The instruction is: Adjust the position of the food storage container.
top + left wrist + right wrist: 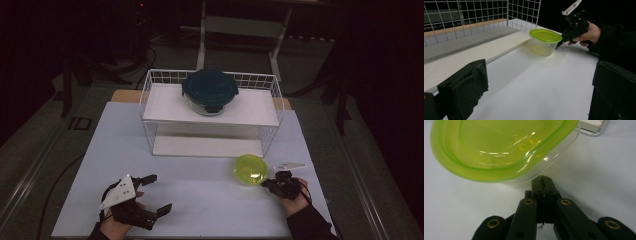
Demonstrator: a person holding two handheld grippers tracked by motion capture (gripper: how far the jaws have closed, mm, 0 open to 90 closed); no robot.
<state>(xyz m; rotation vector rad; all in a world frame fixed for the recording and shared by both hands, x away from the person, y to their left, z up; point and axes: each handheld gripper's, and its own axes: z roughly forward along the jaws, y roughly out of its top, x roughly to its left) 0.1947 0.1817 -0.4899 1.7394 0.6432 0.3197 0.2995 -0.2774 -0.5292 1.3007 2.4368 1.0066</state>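
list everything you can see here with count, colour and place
container with green lid: 1, clear, on the table in front of the rack, right of centre
container with dark teal lid: 1, glass, on the rack's upper shelf
wire rack: 1, white, back middle of the table
table: 1, white
left gripper: 1, black, near left, jaws apart, nothing between them
right gripper: 1, black, near right, jaws shut, tips at the green-lidded container's wall
hands: 2, near edge
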